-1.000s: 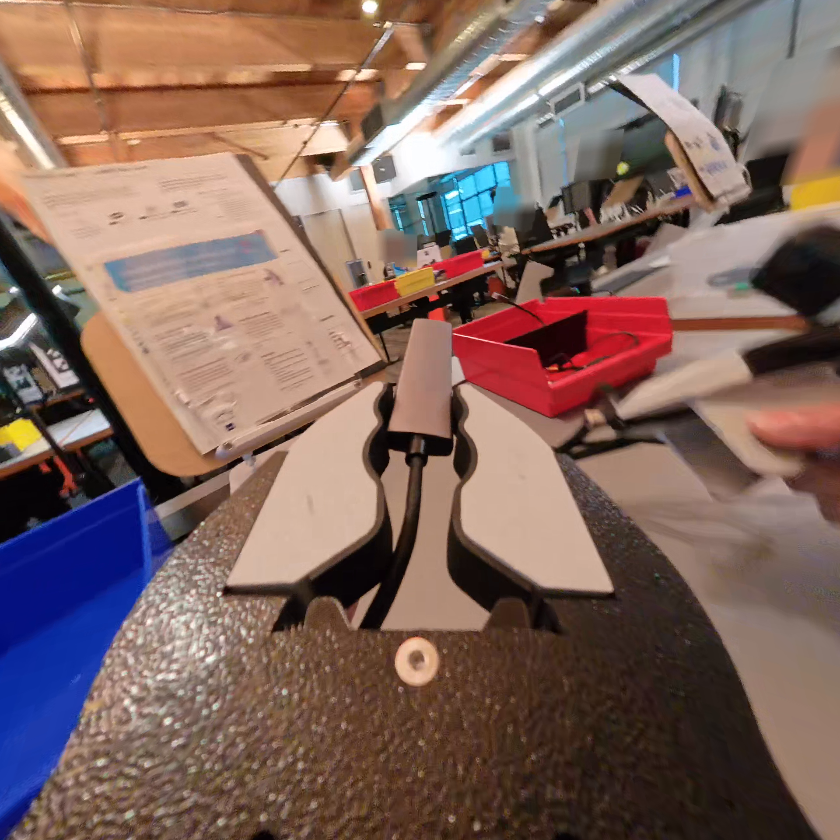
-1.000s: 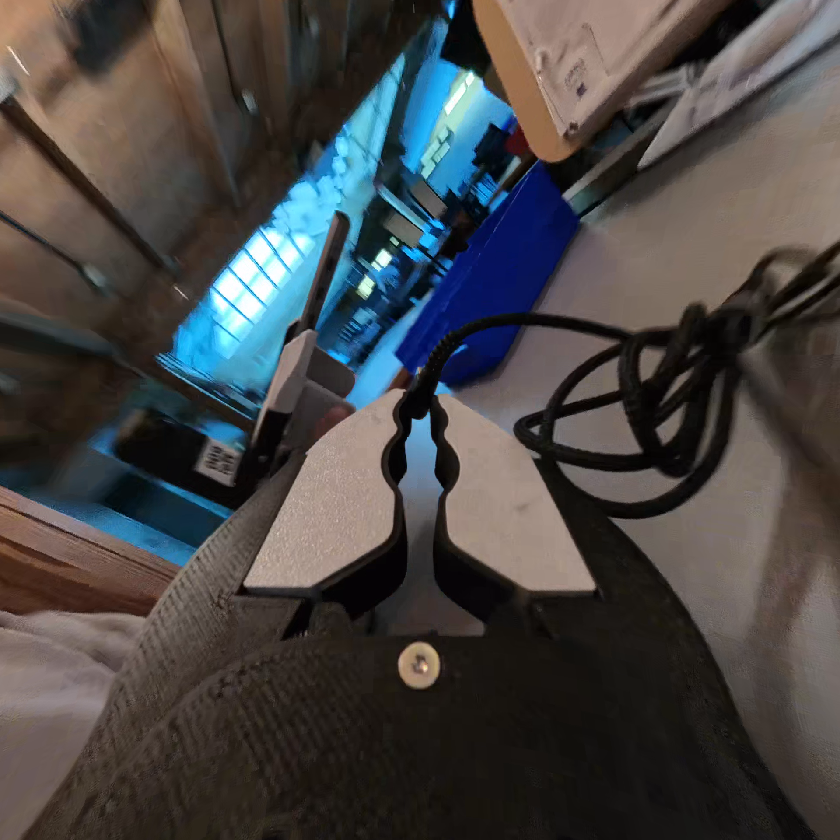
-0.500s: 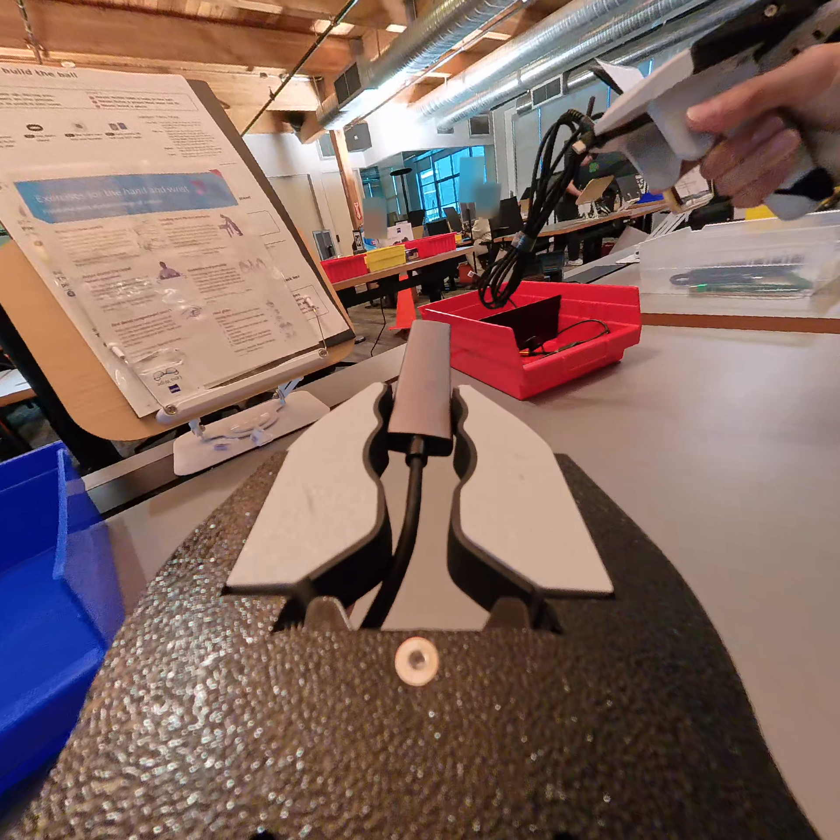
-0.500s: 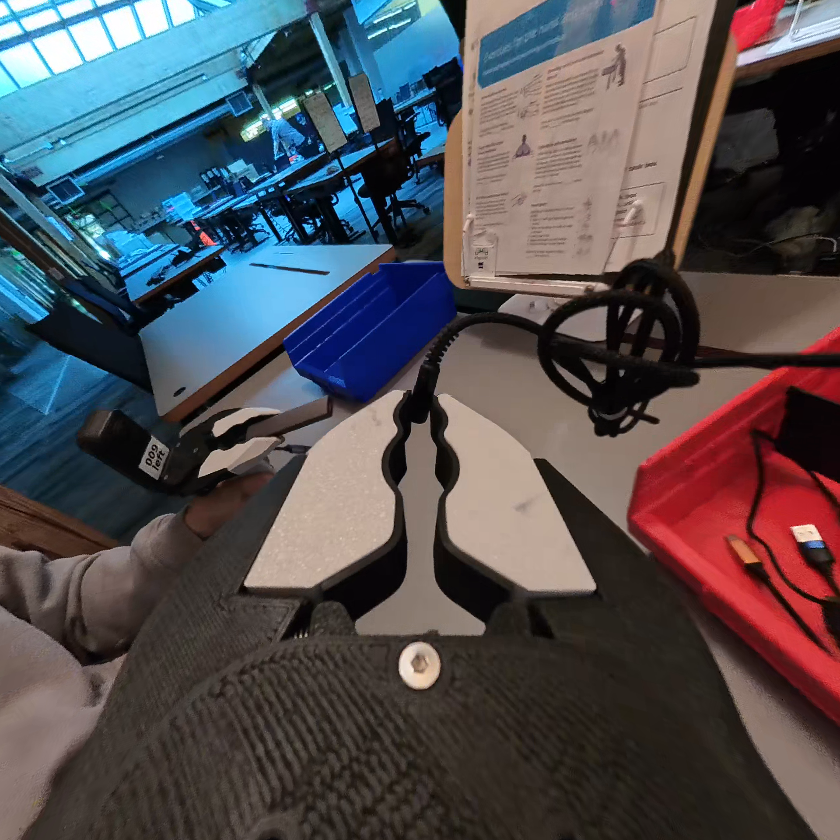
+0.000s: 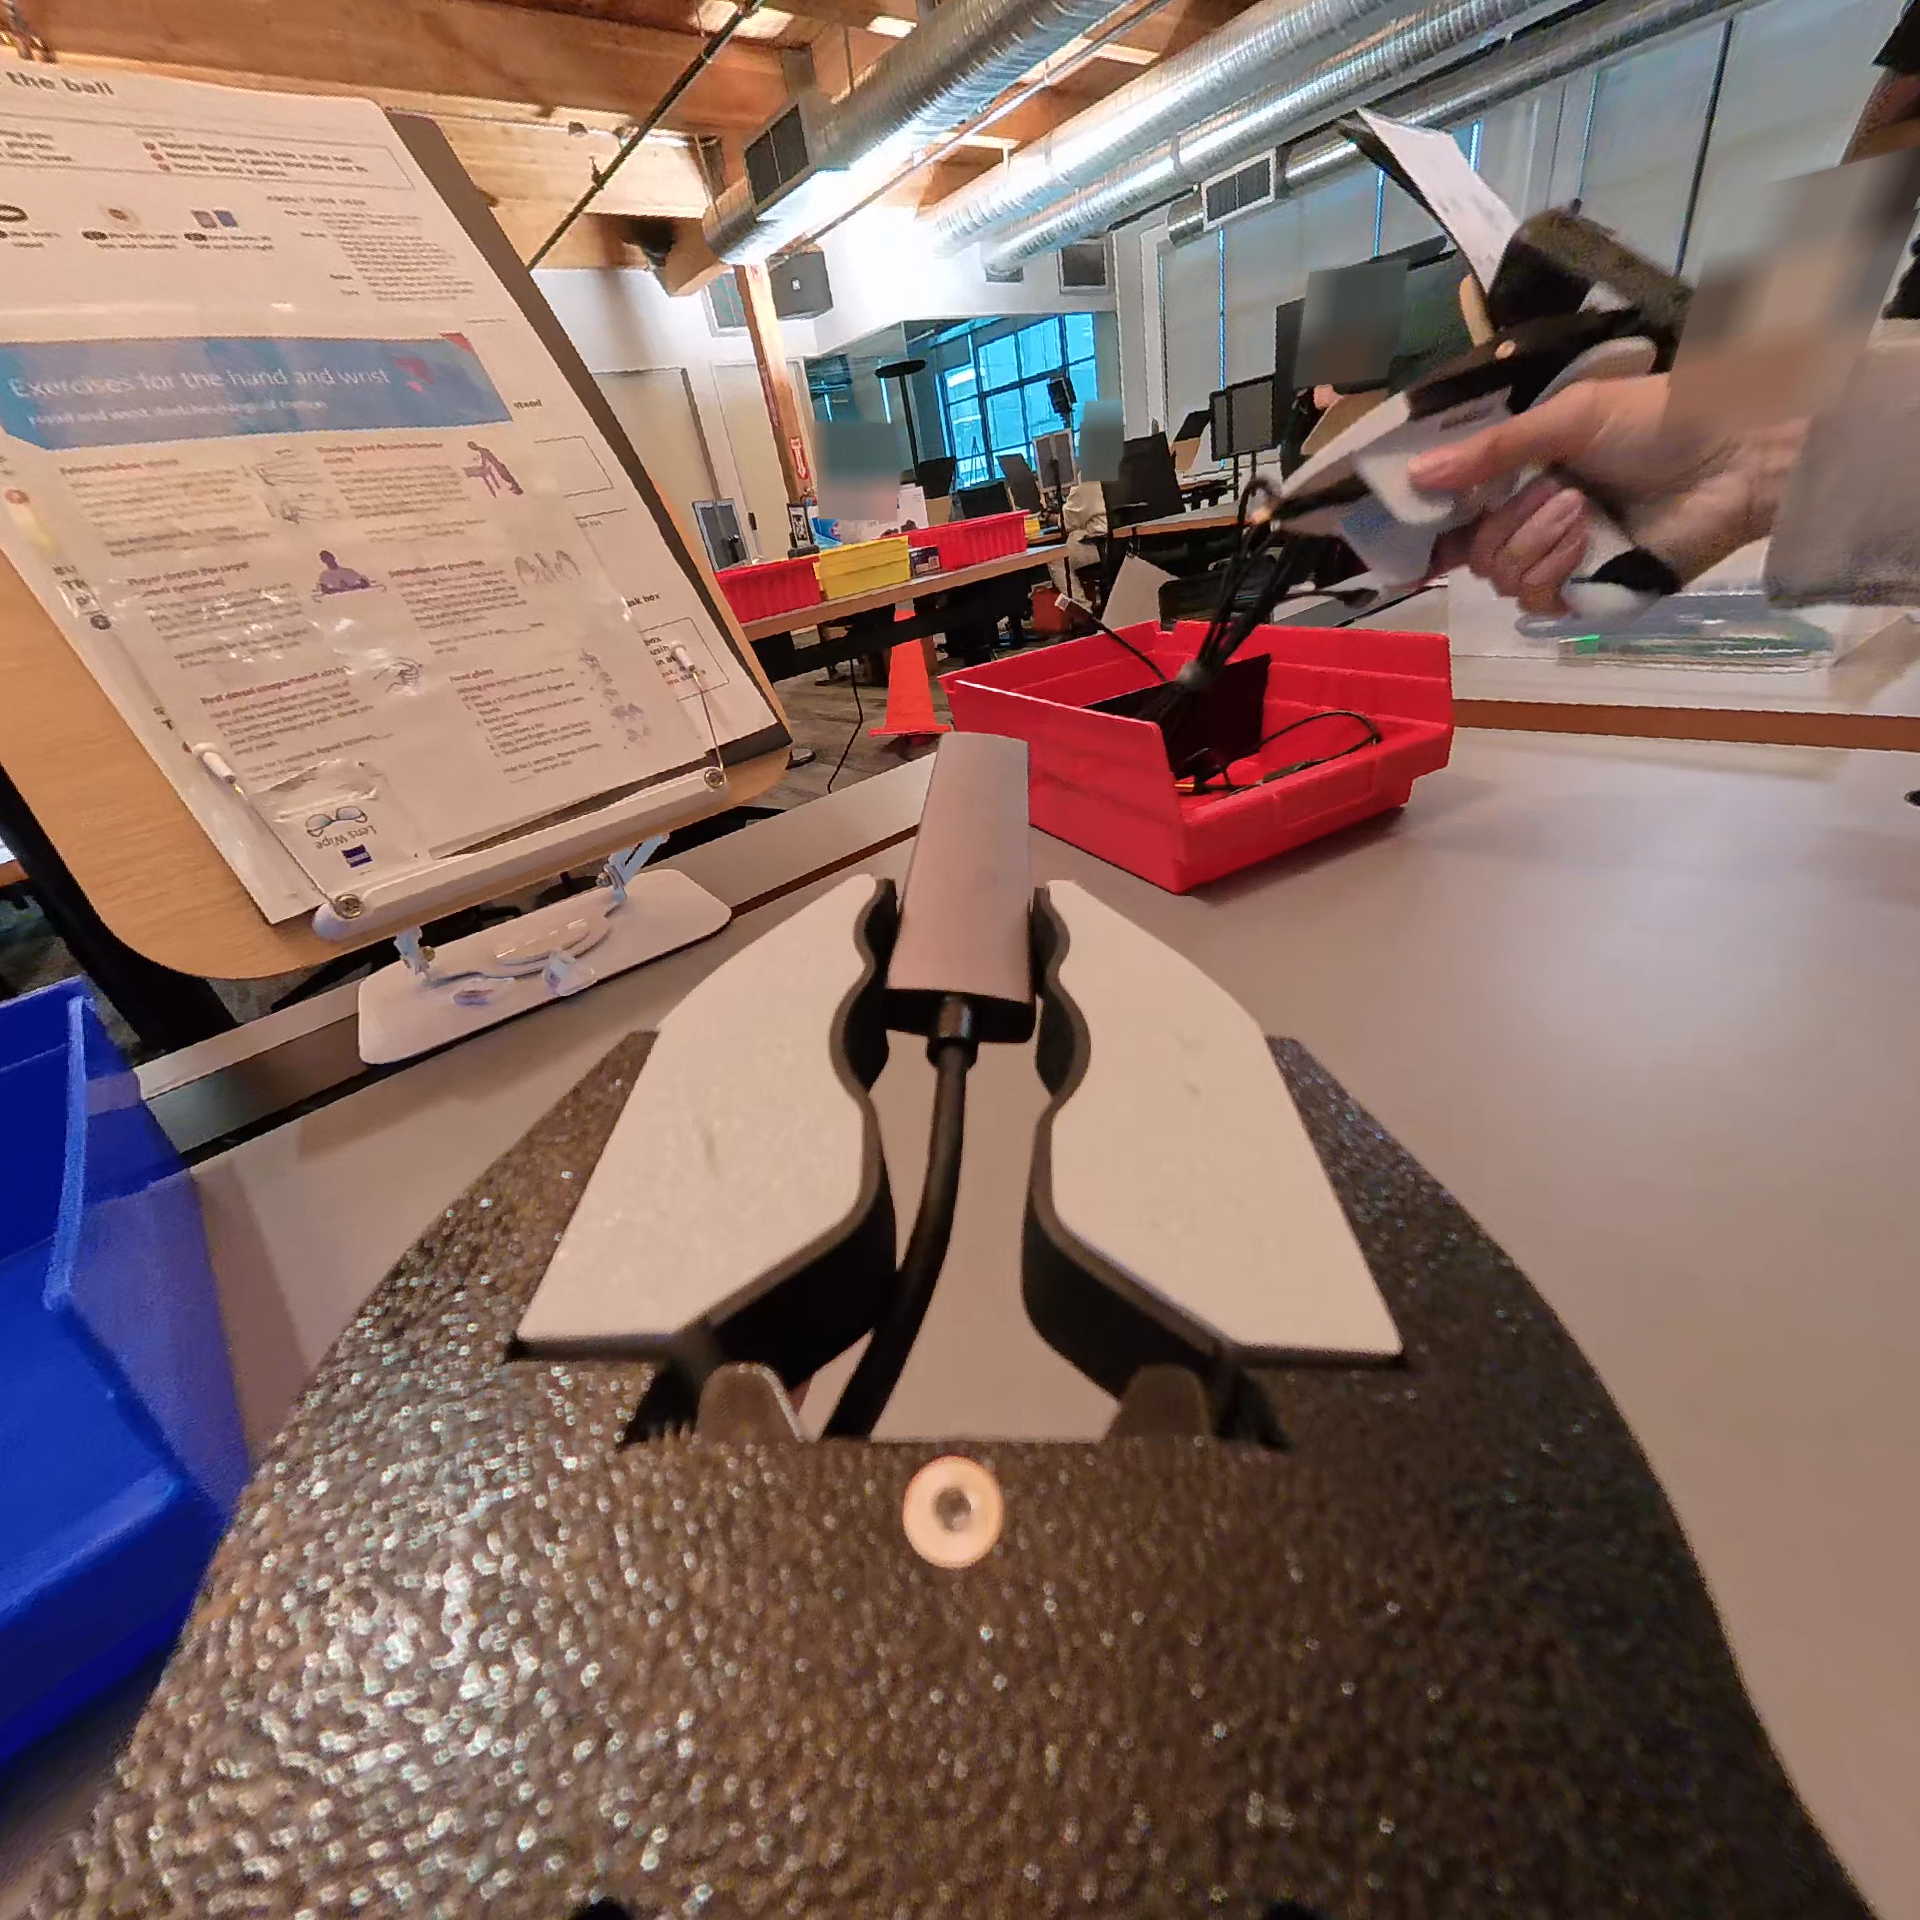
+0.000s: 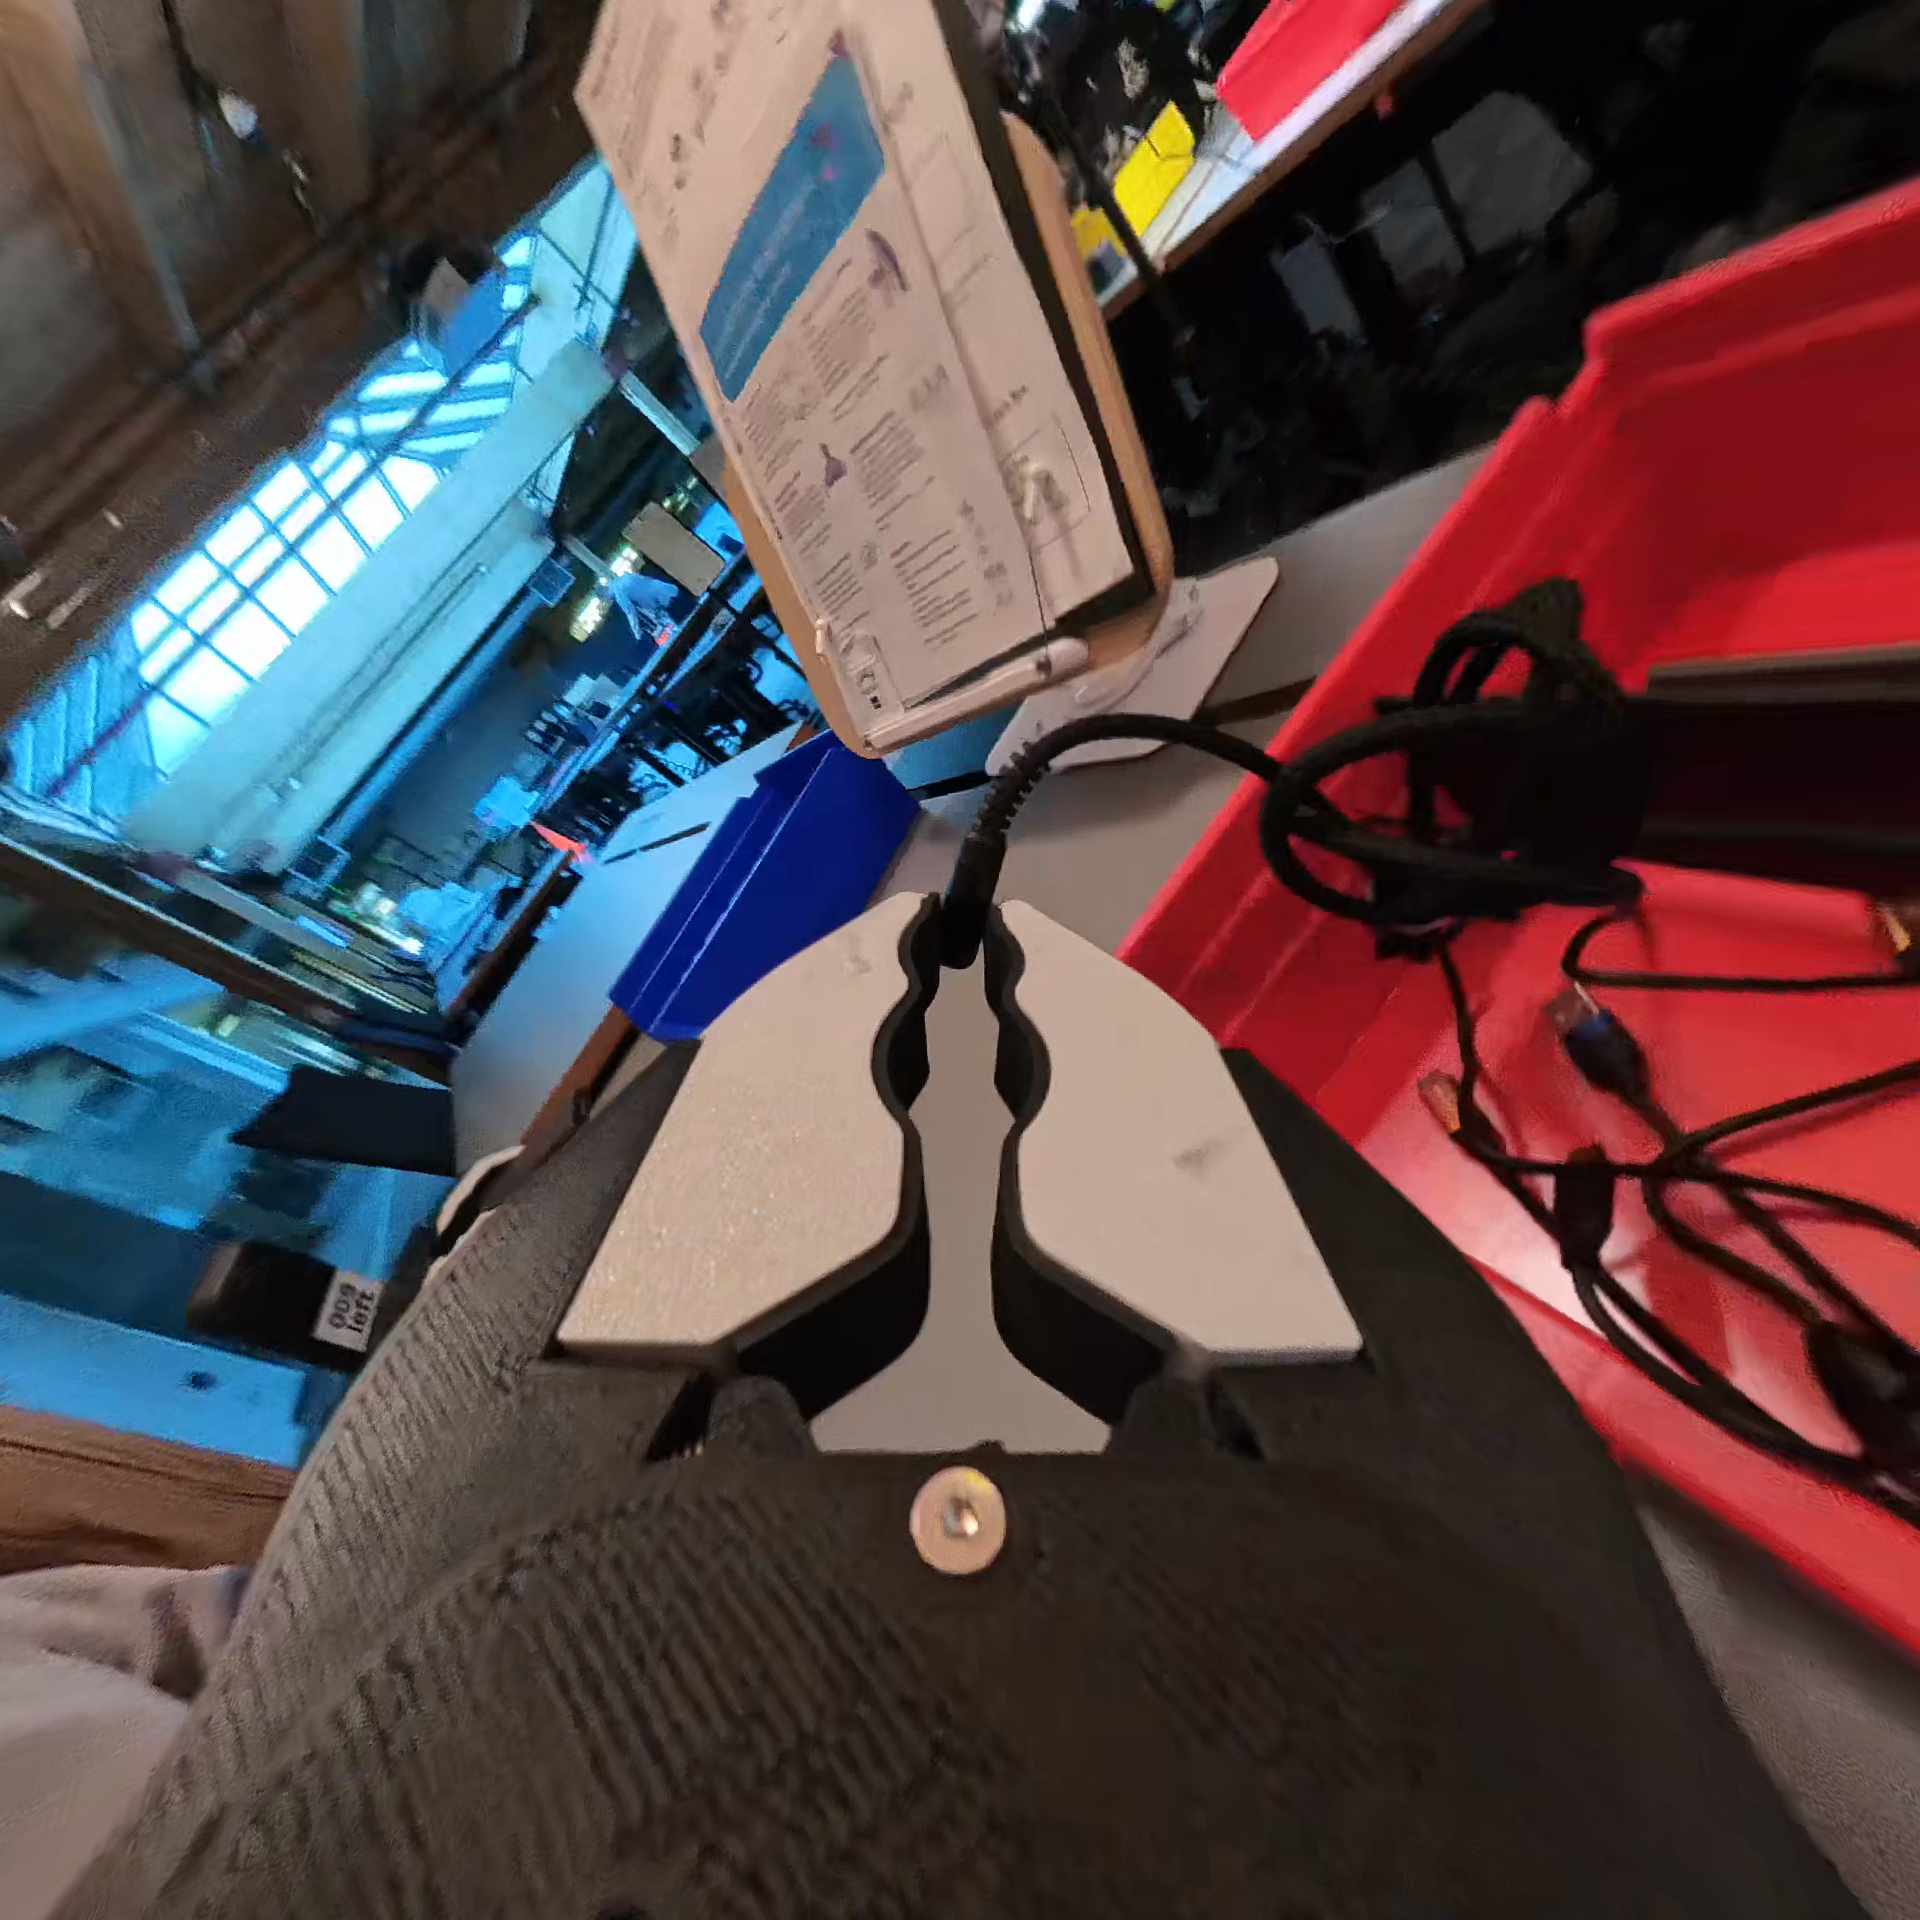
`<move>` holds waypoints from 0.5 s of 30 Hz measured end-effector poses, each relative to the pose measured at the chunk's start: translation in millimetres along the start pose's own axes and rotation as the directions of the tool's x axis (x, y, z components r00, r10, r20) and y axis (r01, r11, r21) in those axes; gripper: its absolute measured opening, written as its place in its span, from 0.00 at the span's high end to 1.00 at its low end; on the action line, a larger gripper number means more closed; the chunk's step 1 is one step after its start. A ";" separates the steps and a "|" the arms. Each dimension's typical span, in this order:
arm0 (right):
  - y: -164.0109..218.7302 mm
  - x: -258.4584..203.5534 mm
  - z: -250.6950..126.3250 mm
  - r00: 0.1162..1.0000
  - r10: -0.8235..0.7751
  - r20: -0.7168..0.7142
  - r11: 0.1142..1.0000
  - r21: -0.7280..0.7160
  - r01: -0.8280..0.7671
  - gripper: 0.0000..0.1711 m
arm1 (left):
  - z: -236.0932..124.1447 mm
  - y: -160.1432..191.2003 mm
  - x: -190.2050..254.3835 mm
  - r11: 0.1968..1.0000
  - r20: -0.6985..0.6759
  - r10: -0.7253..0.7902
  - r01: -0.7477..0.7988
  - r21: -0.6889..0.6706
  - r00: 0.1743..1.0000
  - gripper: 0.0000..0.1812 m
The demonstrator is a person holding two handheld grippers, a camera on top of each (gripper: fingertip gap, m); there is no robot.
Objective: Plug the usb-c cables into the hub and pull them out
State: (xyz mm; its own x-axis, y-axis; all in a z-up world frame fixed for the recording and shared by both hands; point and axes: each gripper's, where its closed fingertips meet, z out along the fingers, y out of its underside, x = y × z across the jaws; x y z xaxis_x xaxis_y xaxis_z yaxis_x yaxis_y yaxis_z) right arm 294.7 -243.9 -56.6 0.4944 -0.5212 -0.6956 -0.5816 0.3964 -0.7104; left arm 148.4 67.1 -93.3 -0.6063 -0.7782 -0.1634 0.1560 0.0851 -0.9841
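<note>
My left gripper point(image 5: 961, 920) is shut on a slim grey hub point(image 5: 968, 862) that points forward above the grey table; the hub's own black lead point(image 5: 925, 1195) runs back between the fingers. My right gripper point(image 6: 961, 920) is shut on the end of a black braided usb-c cable point(image 6: 997, 821), whose coiled bundle point(image 6: 1455, 790) hangs over the red bin point(image 6: 1714, 436). In the left wrist view the right gripper point(image 5: 1288, 499) is held by a hand at the upper right, with the cable bundle point(image 5: 1216, 644) dangling into the red bin point(image 5: 1247, 810).
Several loose cables point(image 6: 1621, 1164) lie in the red bin. A document stand with a printed sheet point(image 5: 312, 540) stands at the back left, also in the right wrist view point(image 6: 894, 395). A blue bin point(image 5: 73, 1299) sits at the left table edge. My right fingertips sit around 35 cm from my left ones.
My right gripper has swung down and over the red bin, carrying the coiled cable with it. My left gripper has held the hub nearly still.
</note>
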 end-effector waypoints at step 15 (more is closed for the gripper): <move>45.5 146.0 -34.8 0.589 -0.559 -0.584 0.780 -0.611 0.136 0.75 | 0.7 2.2 -0.4 1.000 -0.002 -0.012 0.012 0.004 1.000 0.87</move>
State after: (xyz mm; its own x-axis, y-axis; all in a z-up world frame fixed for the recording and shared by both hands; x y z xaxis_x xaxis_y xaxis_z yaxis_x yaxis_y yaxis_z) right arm 317.9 -328.2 -186.7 0.2393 -0.9696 0.0500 -0.7812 -0.2229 -0.5831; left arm 149.5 67.2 -95.4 -0.6096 -0.7780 -0.1520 0.1518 0.0737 -0.9857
